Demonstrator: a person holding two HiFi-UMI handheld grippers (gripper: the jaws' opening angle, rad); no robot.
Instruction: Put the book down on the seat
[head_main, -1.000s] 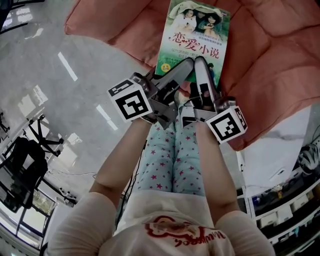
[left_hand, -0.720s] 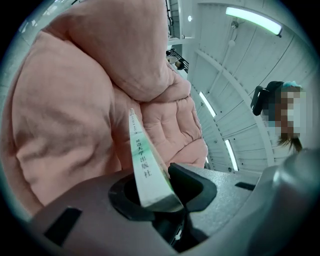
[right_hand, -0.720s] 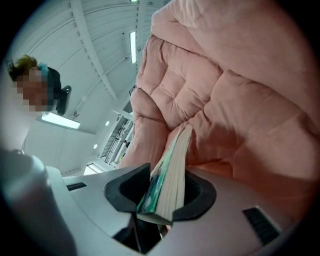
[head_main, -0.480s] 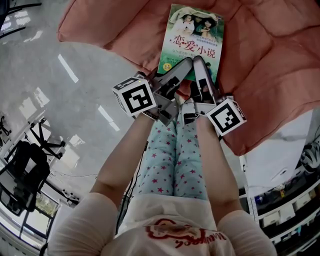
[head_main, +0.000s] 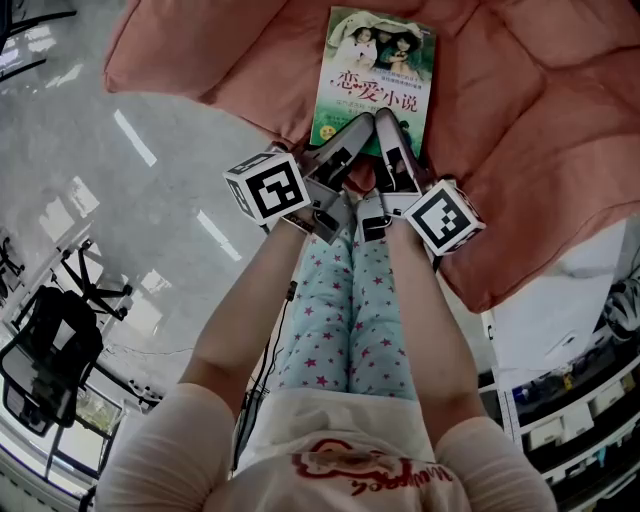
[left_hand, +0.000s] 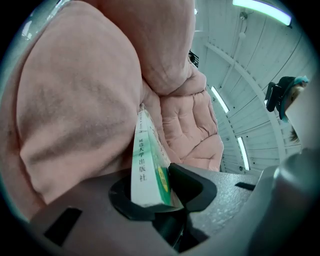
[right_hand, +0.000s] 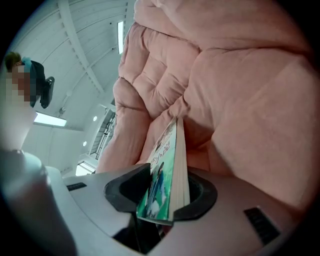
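Observation:
A green paperback book (head_main: 375, 75) with red title print lies cover up over the pink quilted seat (head_main: 520, 110). Both grippers hold its near edge. My left gripper (head_main: 358, 130) is shut on the near left corner; in the left gripper view the book's white spine (left_hand: 142, 170) stands between the dark pads. My right gripper (head_main: 385, 128) is shut on the near edge just to the right; in the right gripper view the book's page edge (right_hand: 179, 170) sits between its pads. The pink cushion (left_hand: 75, 100) fills the space right behind the book (right_hand: 167, 175).
The seat's front edge (head_main: 250, 105) drops to a glossy grey floor (head_main: 110, 180). A black office chair (head_main: 45, 350) stands at the lower left. The person's legs in star-print trousers (head_main: 350, 310) are below the grippers. White shelving (head_main: 560, 410) is at the lower right.
Both grippers and the book have moved a little farther forward over the seat, and the book sits higher in the head view. The grip on the book is unchanged.

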